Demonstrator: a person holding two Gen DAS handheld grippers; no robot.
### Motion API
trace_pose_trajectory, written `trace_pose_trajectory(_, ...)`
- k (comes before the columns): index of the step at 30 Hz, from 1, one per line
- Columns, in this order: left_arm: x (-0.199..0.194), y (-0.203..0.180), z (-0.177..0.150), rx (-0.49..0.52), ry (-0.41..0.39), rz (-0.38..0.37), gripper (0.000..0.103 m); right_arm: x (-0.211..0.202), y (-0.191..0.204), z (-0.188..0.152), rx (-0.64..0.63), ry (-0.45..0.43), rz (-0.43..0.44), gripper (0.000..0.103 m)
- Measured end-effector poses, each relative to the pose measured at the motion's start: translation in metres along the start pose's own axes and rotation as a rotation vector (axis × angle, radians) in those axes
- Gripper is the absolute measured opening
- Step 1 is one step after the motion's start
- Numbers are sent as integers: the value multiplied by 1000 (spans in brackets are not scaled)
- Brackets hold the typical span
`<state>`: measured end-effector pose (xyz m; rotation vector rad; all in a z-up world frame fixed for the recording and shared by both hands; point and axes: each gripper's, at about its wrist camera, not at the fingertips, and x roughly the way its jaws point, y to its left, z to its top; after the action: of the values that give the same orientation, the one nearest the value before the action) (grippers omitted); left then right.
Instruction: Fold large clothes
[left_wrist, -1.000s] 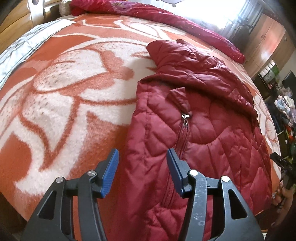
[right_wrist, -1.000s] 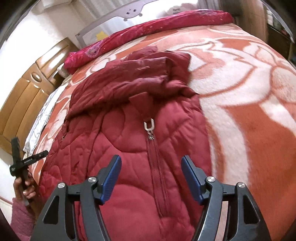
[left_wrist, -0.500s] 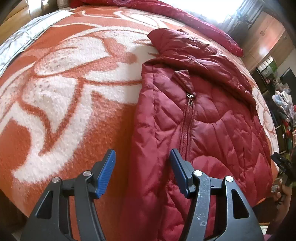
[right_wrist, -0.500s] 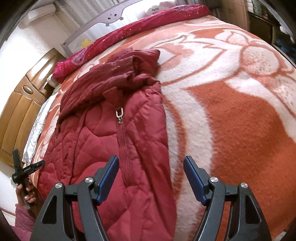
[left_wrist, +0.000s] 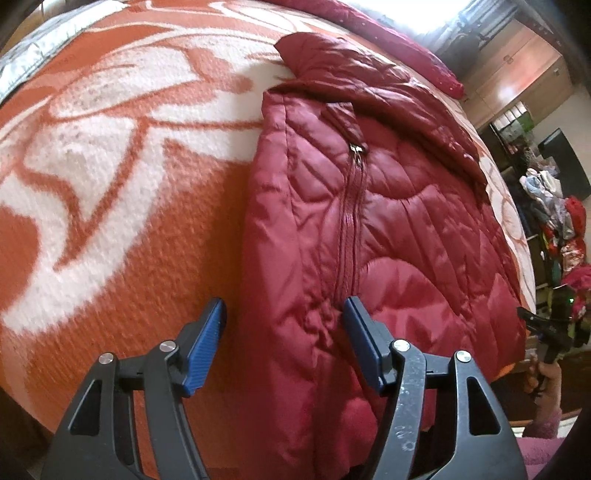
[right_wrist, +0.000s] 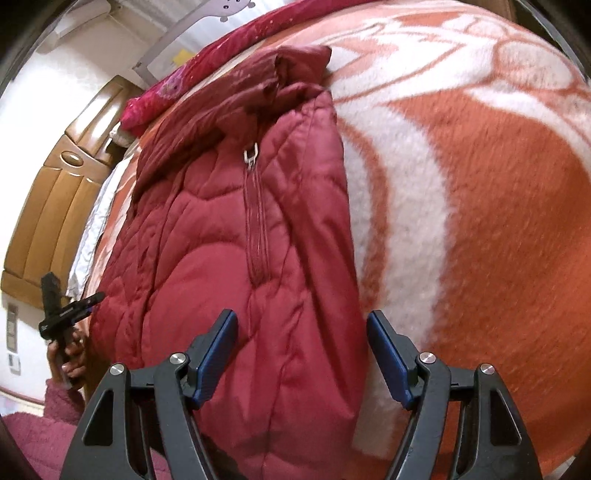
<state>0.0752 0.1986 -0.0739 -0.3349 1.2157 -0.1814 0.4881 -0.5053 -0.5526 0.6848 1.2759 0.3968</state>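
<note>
A dark red quilted jacket (left_wrist: 388, 221) lies zipped, front up, on a bed under an orange and white blanket (left_wrist: 110, 184). Its zipper pull (left_wrist: 356, 149) sits near the collar. My left gripper (left_wrist: 284, 332) hovers over the jacket's left edge near the hem. Its jaws are opening, with the edge between the blue pads (left_wrist: 207, 343) but not pressed. In the right wrist view my right gripper (right_wrist: 301, 343) stands open over the jacket's (right_wrist: 207, 229) right edge, pads apart from the fabric. The hem hangs over the bed's near side.
A red patterned quilt (right_wrist: 192, 74) runs along the bed's far side. A wooden headboard (right_wrist: 55, 206) stands at the left, and wardrobes (left_wrist: 517, 85) and a heap of clothes (left_wrist: 561, 221) at the right. A hand (right_wrist: 70, 358) holds the other gripper's handle.
Both grippers have come lower and nearer the hem. The left one shifted to the jacket's left edge with its jaws wider; the right one slid from the zipper to the right edge.
</note>
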Motion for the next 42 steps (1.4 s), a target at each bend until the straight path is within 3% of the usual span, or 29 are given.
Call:
trace_pose_trajectory(10, -4, -3, -28, 31, 41, -58, 70, 1, 5, -24, -60, 58, 103, 75)
trace_pose_trajectory(23, -2, -6, -56, 51, 78, -167, 70, 7, -21, -34, 35, 69, 311, 73)
trace_pose_trajectory(30, 1, -14, -56, 77, 99, -184, 70, 15, -24, -39, 49, 104, 349, 73)
trace_pose_trajectory(32, 2, -16, -56, 86, 101, -189, 70, 16, -23, -39, 45, 101, 349, 71)
trace_pose_trajectory(35, 4, -19, -55, 95, 102, -206, 70, 20, -22, -39, 43, 108, 349, 51)
trace_pose_trajectory(37, 2, -26, -55, 122, 89, -204, 43, 21, -17, -39, 26, 101, 356, 34)
trace_pose_trajectory(40, -5, -34, -54, 158, 60, -187, 28, 17, -10, -36, 9, 76, 377, 27)
trace_pose_trajectory(42, -10, -36, -53, 162, 40, -190, 25, 14, -4, -33, 0, 56, 391, 26)
